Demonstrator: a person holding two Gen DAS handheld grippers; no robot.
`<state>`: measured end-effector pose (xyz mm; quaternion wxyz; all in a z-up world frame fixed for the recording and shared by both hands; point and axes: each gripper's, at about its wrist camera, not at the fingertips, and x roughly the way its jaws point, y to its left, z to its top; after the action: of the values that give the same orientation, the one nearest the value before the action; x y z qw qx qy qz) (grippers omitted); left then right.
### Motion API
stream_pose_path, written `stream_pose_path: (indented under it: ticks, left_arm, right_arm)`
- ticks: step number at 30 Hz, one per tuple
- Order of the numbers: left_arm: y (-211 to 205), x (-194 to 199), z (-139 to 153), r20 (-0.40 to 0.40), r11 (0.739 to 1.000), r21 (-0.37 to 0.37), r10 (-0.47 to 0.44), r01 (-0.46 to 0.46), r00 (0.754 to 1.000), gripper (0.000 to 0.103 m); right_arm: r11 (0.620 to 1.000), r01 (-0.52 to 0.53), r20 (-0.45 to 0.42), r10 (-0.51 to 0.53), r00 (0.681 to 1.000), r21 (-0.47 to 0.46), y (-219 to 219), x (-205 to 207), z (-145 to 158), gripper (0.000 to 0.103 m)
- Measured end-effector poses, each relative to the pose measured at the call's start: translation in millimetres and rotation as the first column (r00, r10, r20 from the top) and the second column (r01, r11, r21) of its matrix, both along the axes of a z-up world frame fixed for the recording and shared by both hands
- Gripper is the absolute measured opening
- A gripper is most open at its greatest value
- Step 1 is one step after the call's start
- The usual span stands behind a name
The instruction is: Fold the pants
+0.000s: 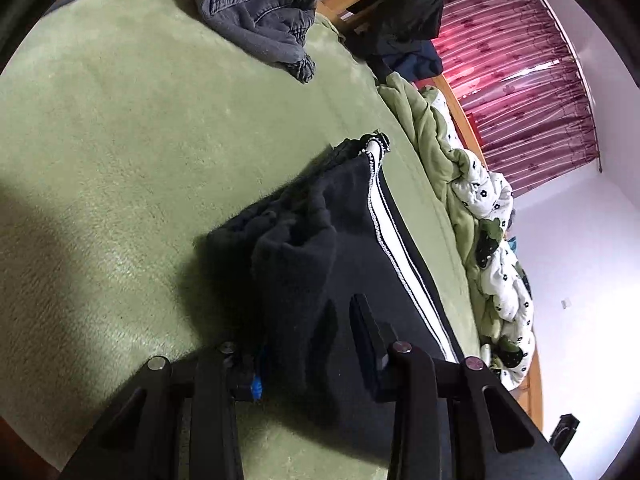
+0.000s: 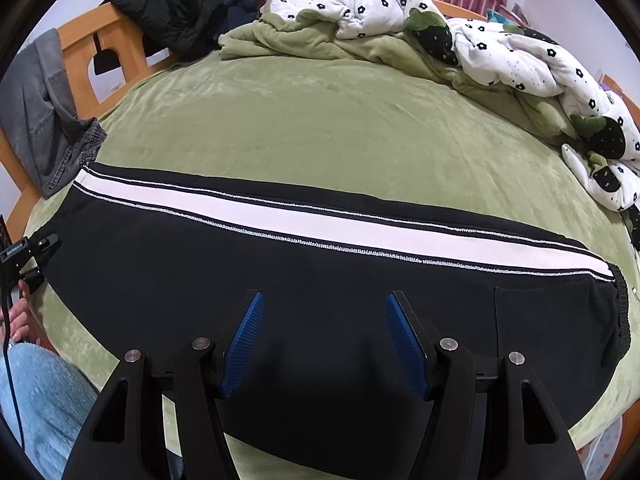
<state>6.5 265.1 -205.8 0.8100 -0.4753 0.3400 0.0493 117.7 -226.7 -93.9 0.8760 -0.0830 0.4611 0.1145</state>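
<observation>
The black pants [image 2: 280,280] lie lengthwise across the green bed cover [image 2: 320,120], already doubled so that 1 leg sits on the other, with the broad white side stripe [image 2: 280,216] running along the far edge and the ribbed waistband [image 2: 620,312] at the right in the right wrist view. That lengthwise fold looks done; the crosswise folds, bringing the cuff end toward the waist, appear to be what is left, and the first seems to be starting. The left gripper [image 1: 304,344] has a bunch of the cuff-end fabric between its fingers, jaws narrowed to a small gap around the cloth, which rises in a soft, rumpled hump ahead of them; its fleecy inner face shows fuzzy there. The right gripper [image 2: 324,340] hangs over the middle of the pants with its blue ribbed pads [image 2: 244,336] standing about half apart, holding nothing; whether the tips touch the cloth I cannot tell. The outer fabric is smooth, matte knit, and the stripe is edged with fine white stitching. The bed cover is short plush. Further out lie grey denim [image 2: 48,120], a dark jacket [image 2: 176,12] on the wooden bed frame [image 2: 80,36], and a crumpled flower-print quilt [image 2: 520,56].
</observation>
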Motion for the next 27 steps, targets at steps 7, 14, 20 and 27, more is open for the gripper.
stream_pose_path:
  ticks: [7,14,20,27]
  left_arm:
    - [-2.2,2.6,33.8,0.001,0.994,0.101,-0.044,0.043,0.999,0.011]
    - [-33.6,17.0,96.9,0.018,0.952,0.283,-0.127,0.117,0.992,0.009]
    - [-83.2,29.0,162.8,0.032,0.877,0.439,-0.235,0.197,0.972,0.009]
    - [-196.8,54.7,200.6,0.055,0.771,0.568,-0.384,0.287,0.922,0.008]
  right_arm:
    - [1.0,0.003,0.015,-0.004,1.0,0.028,-6.8,0.0,3.0,0.063]
    - [0.996,-0.004,0.039,0.001,0.999,0.087,-14.7,-4.0,10.1,0.063]
    - [0.997,-0.018,0.071,0.013,0.997,0.076,-24.3,-12.9,12.5,0.063]
    - [0.982,0.055,0.088,-0.072,0.993,0.182,-67.7,-20.2,20.1,0.063]
